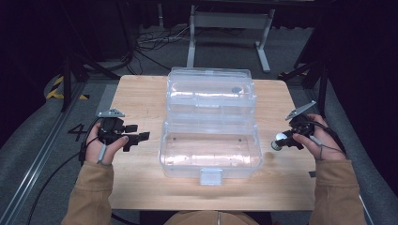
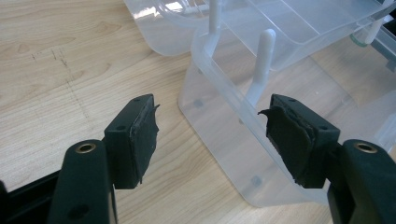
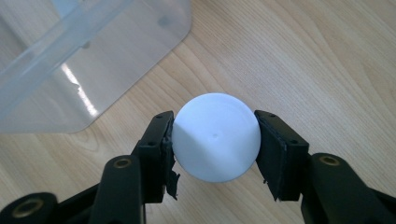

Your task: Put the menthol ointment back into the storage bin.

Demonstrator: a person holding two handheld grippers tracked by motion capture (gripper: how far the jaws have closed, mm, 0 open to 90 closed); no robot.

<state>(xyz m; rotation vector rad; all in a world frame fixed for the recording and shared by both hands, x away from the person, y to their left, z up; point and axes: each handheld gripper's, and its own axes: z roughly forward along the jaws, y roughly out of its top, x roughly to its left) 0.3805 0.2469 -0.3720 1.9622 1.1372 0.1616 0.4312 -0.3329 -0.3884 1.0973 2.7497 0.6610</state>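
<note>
Watching from above: the right claw point(image 1: 285, 140) is gripping a small white ball point(image 1: 280, 138) just off the right side of the clear plastic box point(image 1: 210, 154), which is sitting open in the middle of the tabletop point(image 1: 141, 93) with its lid point(image 1: 210, 89) lying back.
Left side, high view: the left claw point(image 1: 137, 139) is hovering beside the box's left wall, jaws apart and carrying nothing.
Hands, high view: the person's left hand point(image 1: 101, 145) and right hand point(image 1: 324, 140) are coming in from the near edge in tan sleeves.
Left gripper view: the left claw point(image 2: 210, 135) is gaping wide, its pads point(image 2: 142, 135) worn and ragged, with the near corner of the box point(image 2: 224, 149) and a white hinge post sitting beyond the gap; nothing is being pinched.
Right gripper view: the right claw point(image 3: 214, 140) is pressing both pads point(image 3: 166, 140) against the sides of the ball point(image 3: 215, 136), held across its widest part, with the tabletop point(image 3: 303, 56) below and the box corner point(image 3: 93, 60) near, at upper left.
Handling, as I am judging it: the ball is looking smooth, hard and light, so it is likely to squirt out if the pinch drifts off centre; keeping the pads on the widest line is looking like the safest hold.
Step in hand, guessing: the ball is probably heading over the wall into the box.
</note>
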